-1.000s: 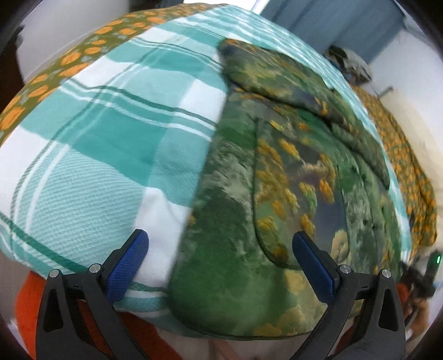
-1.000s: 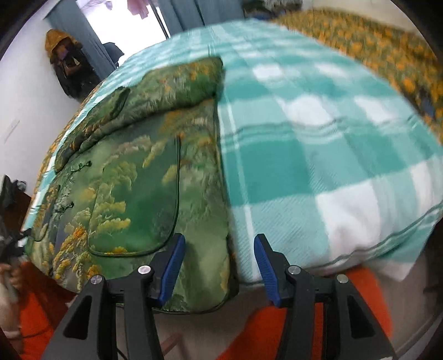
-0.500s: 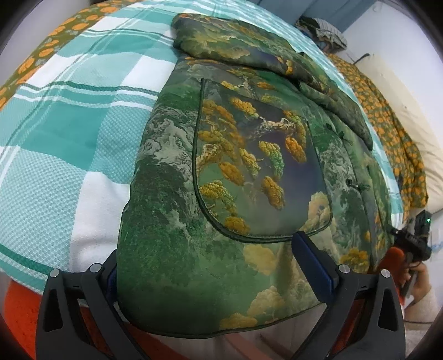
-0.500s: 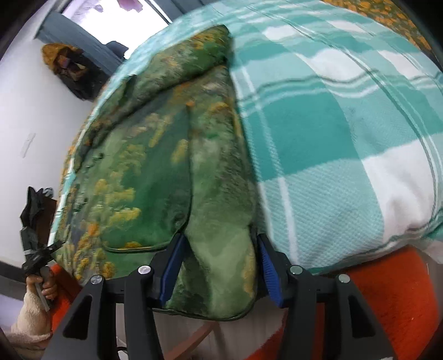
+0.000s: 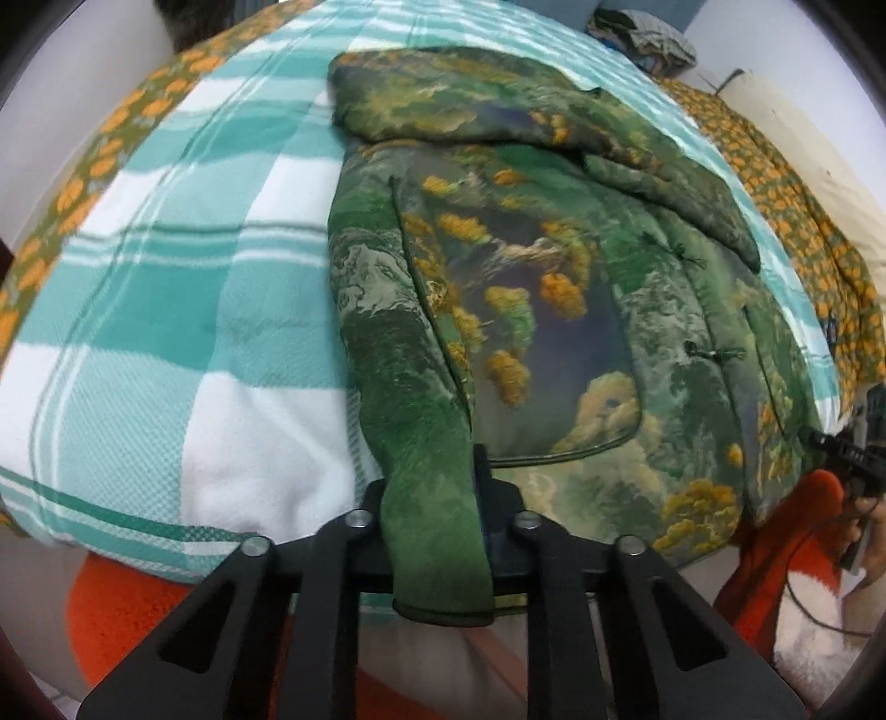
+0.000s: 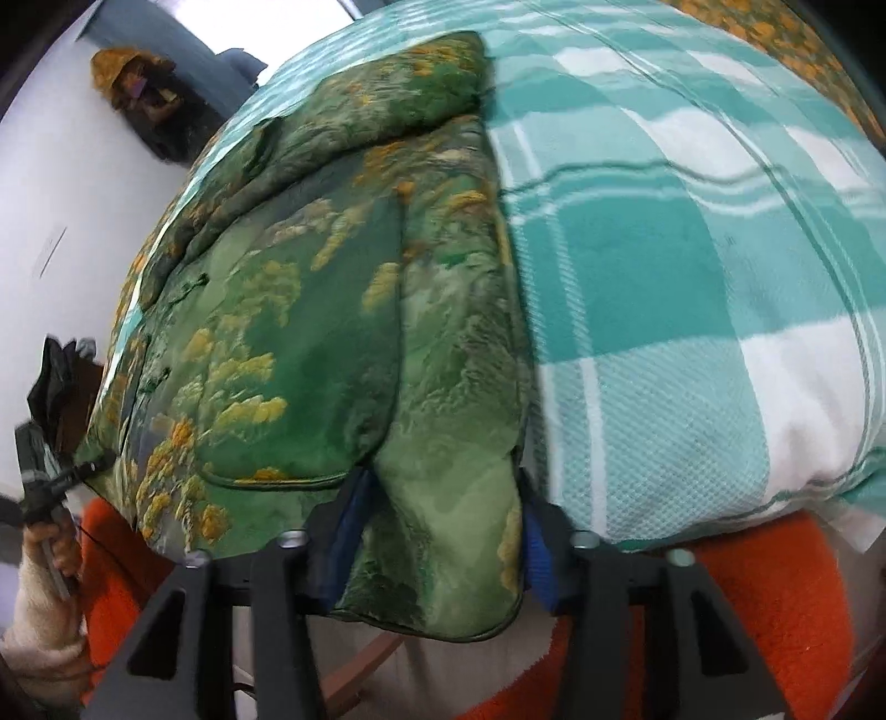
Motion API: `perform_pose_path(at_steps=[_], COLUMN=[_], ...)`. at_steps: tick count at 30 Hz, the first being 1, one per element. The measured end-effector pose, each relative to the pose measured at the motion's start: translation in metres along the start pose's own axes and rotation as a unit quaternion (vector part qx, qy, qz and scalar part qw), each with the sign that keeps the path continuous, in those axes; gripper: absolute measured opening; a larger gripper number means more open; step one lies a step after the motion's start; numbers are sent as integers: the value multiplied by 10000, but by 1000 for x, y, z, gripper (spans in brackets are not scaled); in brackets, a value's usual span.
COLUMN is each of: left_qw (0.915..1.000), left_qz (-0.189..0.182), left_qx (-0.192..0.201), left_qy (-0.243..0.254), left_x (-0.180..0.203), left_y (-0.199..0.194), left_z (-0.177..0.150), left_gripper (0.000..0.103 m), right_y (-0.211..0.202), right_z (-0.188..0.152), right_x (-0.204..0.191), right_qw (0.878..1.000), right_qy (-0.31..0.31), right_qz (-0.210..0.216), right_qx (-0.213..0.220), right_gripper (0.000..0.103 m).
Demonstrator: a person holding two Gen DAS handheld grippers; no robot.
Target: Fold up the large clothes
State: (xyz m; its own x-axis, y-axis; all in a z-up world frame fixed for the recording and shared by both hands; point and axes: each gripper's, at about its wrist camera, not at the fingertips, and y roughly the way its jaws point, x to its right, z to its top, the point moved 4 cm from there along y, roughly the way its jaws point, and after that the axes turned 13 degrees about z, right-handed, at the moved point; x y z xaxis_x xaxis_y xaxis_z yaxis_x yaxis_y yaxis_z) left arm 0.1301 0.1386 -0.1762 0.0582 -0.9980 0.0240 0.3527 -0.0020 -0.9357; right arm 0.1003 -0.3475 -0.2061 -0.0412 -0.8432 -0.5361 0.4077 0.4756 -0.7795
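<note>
A green jacket (image 5: pixel 526 310) with orange-yellow landscape print lies front-up on the teal-and-white checked blanket (image 5: pixel 166 310), one sleeve folded across its top. My left gripper (image 5: pixel 432 498) is shut on the jacket's near left hem corner, which bunches up between the black fingers. In the right wrist view the jacket (image 6: pixel 310 332) fills the left half of the blanket (image 6: pixel 692 277). My right gripper (image 6: pixel 443 515) has its jaws closing on the near right hem corner, with the blue pads (image 6: pixel 354 515) pressing into the fold of fabric.
An orange-flowered sheet (image 5: pixel 786 205) runs along the bed's far side, and a clothes pile (image 5: pixel 642 39) sits at the back. Orange-red fleece (image 6: pixel 747 609) hangs below the bed edge. A dark bag (image 6: pixel 144 94) hangs on the white wall. A hand (image 6: pixel 50 548) shows at the left edge.
Both grippers moved in over the jacket's near hem and closed on its corners. The left went from wide open to shut; the right narrowed onto the fabric.
</note>
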Motion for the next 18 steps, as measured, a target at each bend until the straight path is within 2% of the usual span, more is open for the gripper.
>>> perform_pose_path(at_steps=[1,3,9,13,15,18], left_qw=[10000,9998,9986,9988,9986,9970], left_qz=[-7,-104,-424,-480,-522,-698], left_qx=[54,141,312,130,-47,-310], left_qy=[10,-14,-69,-49,-44,-133], left_x=[1,3,-5,-11,-18,-27], left_y=[-6,-17,-51,-59,-66,-83], left_z=[2,6,4,-18,-40,-63], left_gripper=[12,11,10,10,10,10], right_y=[-3,-11,-49,-64,-71,-86], right_z=[1,5,13,1,-14,-36], right_x=[-6,-19,-43,-47,-48,-54], right_qw=[10000,9996,9977,9975,9976,9957], right_qy=[-87,-274,-503,-453,-366,-46], right_qz=[18,-25,269,466,577,920], right_qx=[23,98,379,266,124,-37], right_gripper=[17,14,14,14,14,14])
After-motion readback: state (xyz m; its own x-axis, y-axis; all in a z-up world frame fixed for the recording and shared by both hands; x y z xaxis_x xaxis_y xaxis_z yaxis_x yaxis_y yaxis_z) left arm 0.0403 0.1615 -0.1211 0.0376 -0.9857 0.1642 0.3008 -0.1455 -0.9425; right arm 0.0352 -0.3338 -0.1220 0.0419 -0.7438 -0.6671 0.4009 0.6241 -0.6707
